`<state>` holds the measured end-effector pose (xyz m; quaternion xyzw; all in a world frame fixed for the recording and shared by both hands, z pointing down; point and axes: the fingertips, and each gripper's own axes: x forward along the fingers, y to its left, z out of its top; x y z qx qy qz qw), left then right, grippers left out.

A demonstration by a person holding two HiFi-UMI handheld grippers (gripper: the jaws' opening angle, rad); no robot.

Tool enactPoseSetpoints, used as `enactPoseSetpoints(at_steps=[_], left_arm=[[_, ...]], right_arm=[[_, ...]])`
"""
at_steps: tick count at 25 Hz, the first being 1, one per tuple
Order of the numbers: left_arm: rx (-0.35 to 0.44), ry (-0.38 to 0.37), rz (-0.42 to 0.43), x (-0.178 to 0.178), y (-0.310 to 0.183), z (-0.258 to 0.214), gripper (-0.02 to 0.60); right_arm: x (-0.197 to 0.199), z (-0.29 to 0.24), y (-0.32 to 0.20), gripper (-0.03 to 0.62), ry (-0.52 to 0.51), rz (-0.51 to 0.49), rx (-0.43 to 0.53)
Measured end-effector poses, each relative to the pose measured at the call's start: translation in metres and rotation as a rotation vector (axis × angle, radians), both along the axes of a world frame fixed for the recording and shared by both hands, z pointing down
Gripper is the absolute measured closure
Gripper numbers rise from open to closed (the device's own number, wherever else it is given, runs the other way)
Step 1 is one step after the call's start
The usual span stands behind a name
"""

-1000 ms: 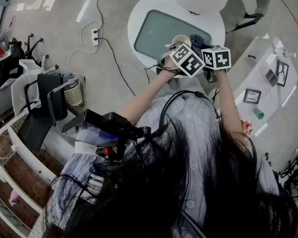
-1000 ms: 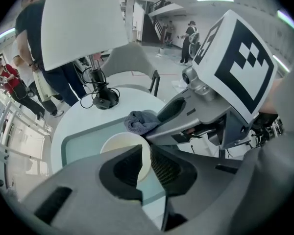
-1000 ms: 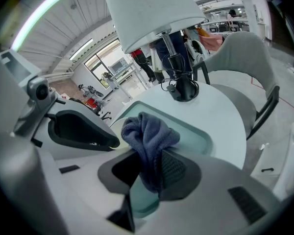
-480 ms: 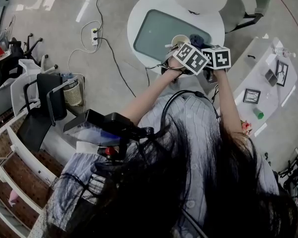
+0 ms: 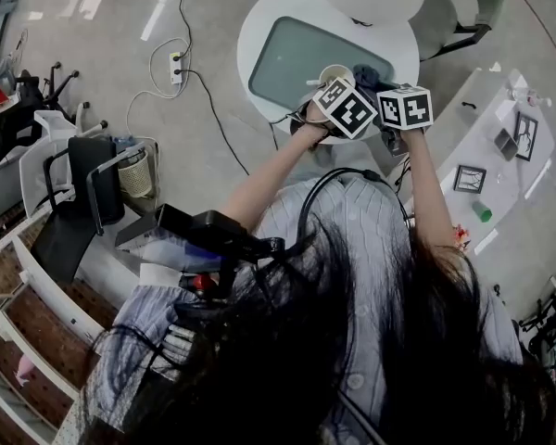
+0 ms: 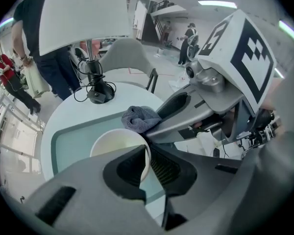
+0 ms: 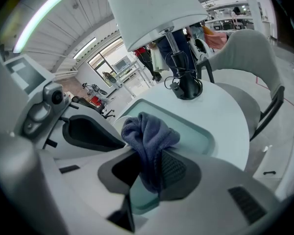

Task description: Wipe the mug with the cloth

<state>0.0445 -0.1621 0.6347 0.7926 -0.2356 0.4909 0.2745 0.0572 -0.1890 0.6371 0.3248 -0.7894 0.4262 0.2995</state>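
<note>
With the left tool (image 6: 148,156) clamped on the near wall of the mug (image 6: 112,142), one jaw inside the rim and one outside, the mug's open mouth faces up over the green inset of the round worktop (image 6: 63,109). The right tool (image 7: 153,166) is clamped on the grey-blue cloth (image 7: 148,133), which bunches out beyond its jaws as a rounded wad.

In the left gripper view the wad sits at 1 o'clock of the mug's mouth, at the far rim. Contact with the rim cannot be confirmed. In the head view the cloth lies at 3 o'clock from the mug, with both tools close together.

The wiping step appears to be in hand. The next move likely calls for carrying the wad toward 7 o'clock in the left gripper view, over the rim, with the left tool holding the mug steady.
</note>
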Motion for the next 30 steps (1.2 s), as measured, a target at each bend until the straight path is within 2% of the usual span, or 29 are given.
enactPoseSetpoints(at_steps=[7,14,20,30], left_arm=[[0.028,-0.015,0.208,-0.006,0.011,0.002,0.541],[0.054,-0.102,0.532,-0.021,0.023,0.007,0.541],[0.042,-0.084,0.752,-0.035,0.033,0.007,0.541],[0.113,-0.091,1.096,-0.060,0.039,0.007,0.541]], right_arm=[[-0.005,0.000,-0.001,0.496,-0.009,-0.050,0.006],[-0.011,0.002,-0.003,0.496,-0.006,-0.118,0.010],[-0.018,0.002,-0.007,0.496,0.002,-0.187,0.011],[-0.032,0.000,-0.012,0.496,0.008,-0.311,0.018]])
